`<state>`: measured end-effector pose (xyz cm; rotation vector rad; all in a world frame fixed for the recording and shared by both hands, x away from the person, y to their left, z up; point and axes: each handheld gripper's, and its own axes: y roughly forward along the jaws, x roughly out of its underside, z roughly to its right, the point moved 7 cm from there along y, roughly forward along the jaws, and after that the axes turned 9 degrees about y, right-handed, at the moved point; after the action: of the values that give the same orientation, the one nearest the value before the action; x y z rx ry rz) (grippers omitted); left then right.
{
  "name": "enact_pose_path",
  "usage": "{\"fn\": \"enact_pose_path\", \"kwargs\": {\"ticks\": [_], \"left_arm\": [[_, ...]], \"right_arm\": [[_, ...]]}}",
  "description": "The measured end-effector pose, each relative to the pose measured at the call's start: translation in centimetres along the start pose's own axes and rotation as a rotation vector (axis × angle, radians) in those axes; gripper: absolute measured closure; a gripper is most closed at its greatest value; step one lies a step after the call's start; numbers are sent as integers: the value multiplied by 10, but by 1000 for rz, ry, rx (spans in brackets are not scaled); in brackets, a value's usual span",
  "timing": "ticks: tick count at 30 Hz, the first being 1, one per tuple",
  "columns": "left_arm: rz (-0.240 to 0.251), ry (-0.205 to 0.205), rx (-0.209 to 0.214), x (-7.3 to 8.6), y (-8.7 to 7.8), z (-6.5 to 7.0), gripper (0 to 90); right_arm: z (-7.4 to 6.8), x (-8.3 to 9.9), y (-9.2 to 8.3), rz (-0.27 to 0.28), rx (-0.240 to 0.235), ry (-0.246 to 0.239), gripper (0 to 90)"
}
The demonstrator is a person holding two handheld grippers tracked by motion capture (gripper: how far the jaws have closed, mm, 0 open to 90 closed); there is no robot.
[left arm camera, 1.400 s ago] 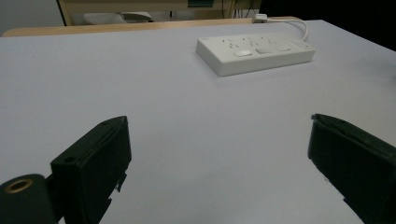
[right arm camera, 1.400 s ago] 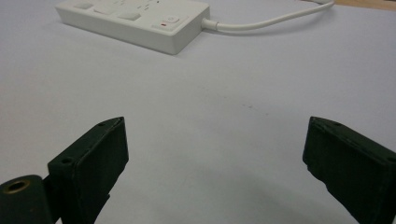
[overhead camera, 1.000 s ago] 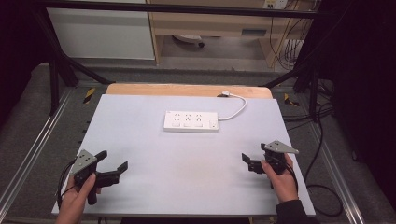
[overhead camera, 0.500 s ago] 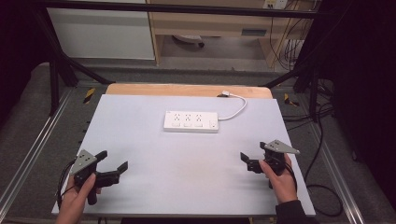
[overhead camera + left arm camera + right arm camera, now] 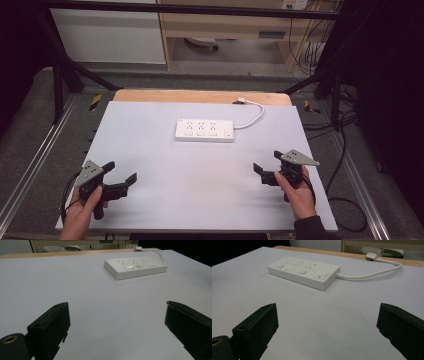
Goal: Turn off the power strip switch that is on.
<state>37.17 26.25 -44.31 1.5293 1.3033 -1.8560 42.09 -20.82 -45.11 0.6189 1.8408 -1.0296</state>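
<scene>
A white power strip [image 5: 204,130] lies toward the far middle of the pale tabletop [image 5: 200,175], its cable [image 5: 250,117] curving to the far edge. The left gripper [image 5: 120,176] and right gripper [image 5: 267,167] hover near the near corners, well apart from it, jaws spread wide and empty.

bare table [image 5: 200,175] between both tongs and the power strip [image 5: 204,130], its cord [image 5: 252,120] at the far edge
</scene>
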Motion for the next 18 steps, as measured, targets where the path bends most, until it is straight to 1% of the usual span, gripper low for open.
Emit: {"fn": "enact_pose_path", "kwargs": {"ticks": [1,5,9,11,13,15,17,18], "left_arm": [[2,-3,-1,0,0,0,61],[-3,4,1,0,0,1,61],[-2,3,3,0,1,2,61],[-4,6,5,1,1,2,61],[-6,4,5,1,1,1,61],[-8,4,2,1,1,1,61],[-8,5,3,1,1,1,61],[-6,6,5,1,1,1,61]], "right_arm": [[-2,0,0,2,-4,4,39],[-7,-1,2,-3,-18,-10,36],[-10,-3,2,1,-23,-15,36],[-11,-5,3,5,-20,-11,37],[-12,-8,3,11,-15,-8,39],[-14,-12,5,12,-13,-16,42],[-19,-17,9,11,-20,-19,45],[-19,-17,9,11,-20,-19,45]]}}
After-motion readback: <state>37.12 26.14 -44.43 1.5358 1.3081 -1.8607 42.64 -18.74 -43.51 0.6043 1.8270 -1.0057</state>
